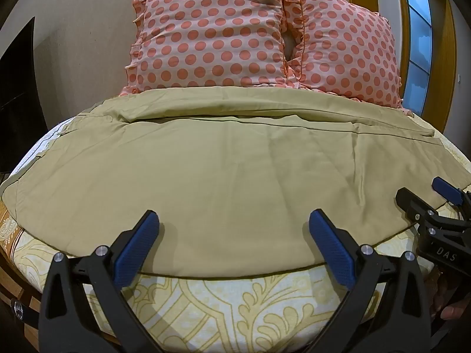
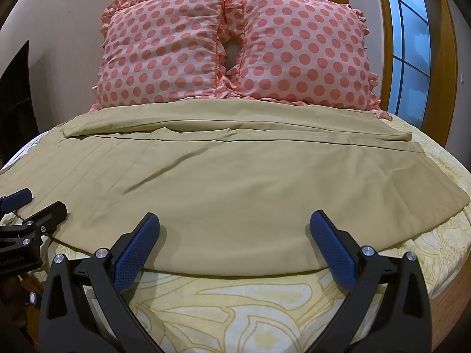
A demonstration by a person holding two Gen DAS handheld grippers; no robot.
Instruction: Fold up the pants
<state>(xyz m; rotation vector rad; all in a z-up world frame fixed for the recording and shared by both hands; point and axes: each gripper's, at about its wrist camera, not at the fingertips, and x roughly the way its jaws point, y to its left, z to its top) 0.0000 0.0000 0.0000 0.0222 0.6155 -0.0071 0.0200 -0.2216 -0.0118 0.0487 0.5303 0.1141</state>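
Observation:
Khaki pants lie spread flat across the bed, legs running left to right, one leg behind the other; they also show in the right wrist view. My left gripper is open and empty, hovering over the pants' near edge. My right gripper is open and empty too, over the near edge further right. The right gripper shows at the right of the left wrist view, and the left gripper at the left of the right wrist view.
Two pink polka-dot pillows stand against the wall behind the pants. The bed has a yellow patterned sheet. A window is at the right, a dark cabinet at the left.

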